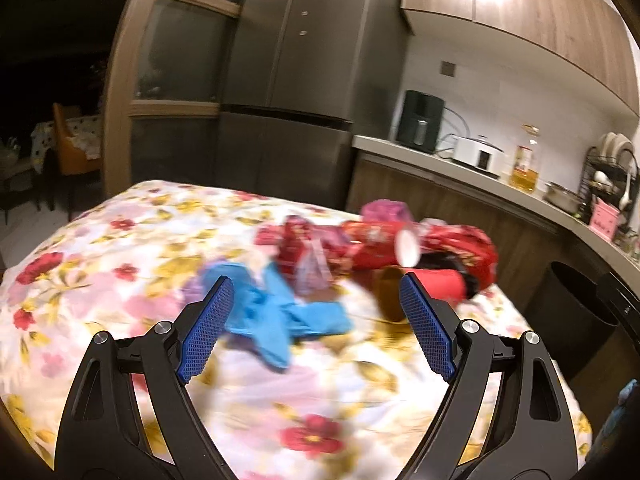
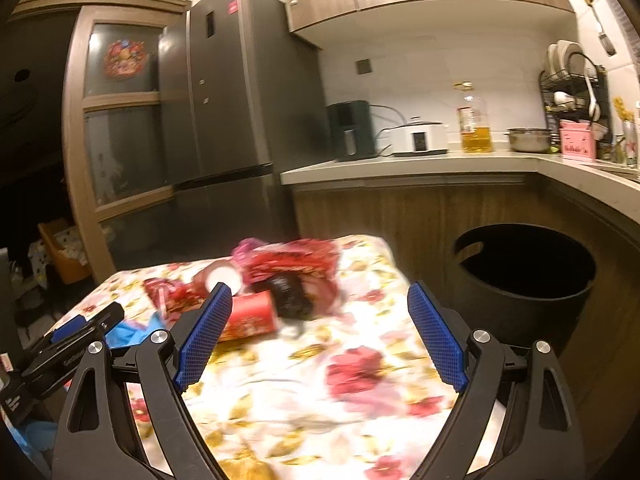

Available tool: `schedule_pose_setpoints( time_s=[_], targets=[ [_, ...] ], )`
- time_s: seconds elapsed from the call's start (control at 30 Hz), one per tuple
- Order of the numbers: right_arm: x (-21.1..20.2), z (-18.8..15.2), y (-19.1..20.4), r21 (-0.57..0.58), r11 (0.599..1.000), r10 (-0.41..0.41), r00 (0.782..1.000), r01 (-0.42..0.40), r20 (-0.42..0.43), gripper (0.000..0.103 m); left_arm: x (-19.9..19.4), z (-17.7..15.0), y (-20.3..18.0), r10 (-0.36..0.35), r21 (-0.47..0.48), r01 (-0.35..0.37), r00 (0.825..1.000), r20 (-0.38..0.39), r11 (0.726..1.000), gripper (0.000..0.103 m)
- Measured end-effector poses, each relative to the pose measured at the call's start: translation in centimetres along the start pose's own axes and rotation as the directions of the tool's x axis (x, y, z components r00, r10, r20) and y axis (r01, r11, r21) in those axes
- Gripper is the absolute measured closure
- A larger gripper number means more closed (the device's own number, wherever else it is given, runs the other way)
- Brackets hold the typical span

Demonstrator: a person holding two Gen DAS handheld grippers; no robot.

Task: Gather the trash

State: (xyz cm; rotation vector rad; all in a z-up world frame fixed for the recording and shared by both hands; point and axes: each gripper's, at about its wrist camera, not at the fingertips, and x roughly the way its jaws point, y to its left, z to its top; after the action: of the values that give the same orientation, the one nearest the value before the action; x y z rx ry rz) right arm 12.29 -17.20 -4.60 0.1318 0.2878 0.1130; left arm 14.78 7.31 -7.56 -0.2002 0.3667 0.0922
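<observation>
we hold the left gripper and right gripper with jaws spread, gripping nothing. wrappers, a red cup and blue glove lie on the flowered table; the black bin beside it looks dark inside.

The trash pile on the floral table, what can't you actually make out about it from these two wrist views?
- Red wrappers: left wrist view, motion blur hides any print.
- Blue item: left view, too blurred to identify; in the right view the left gripper covers most of it.
- Dark object: right view, smeared, cannot be identified.
- Black bin: right view, interior too dark to show contents.
- Red cup: partly behind the right gripper finger.
</observation>
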Motion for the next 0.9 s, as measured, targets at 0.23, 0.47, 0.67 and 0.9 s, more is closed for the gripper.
schedule_pose_setpoints(
  time_s=[0.23,0.47,0.67,0.9],
  targets=[
    [1.0,-0.5,2.9,-0.04,0.999,0.035,0.999,-0.036,-0.024,0.016,2.4,0.1,2.6,0.029,0.002,-0.029,0.998,-0.061,1.0,0.049],
    [2.1,-0.6,4.2,-0.054,0.997,0.046,0.998,-0.048,-0.041,0.016,4.3,0.0,3.8,0.01,-0.018,-0.013,0.991,-0.133,1.0,0.074],
    [2.8,-0.8,4.9,-0.068,0.996,0.054,0.997,-0.058,-0.055,0.016,5.5,-0.4,4.1,-0.011,-0.029,0.006,0.982,-0.187,1.0,0.093],
    [3.3,-1.0,4.8,-0.062,0.997,0.051,0.997,-0.055,-0.062,0.017,4.7,-0.3,3.5,-0.053,-0.012,0.052,0.986,-0.159,0.999,0.103]
  ],
)
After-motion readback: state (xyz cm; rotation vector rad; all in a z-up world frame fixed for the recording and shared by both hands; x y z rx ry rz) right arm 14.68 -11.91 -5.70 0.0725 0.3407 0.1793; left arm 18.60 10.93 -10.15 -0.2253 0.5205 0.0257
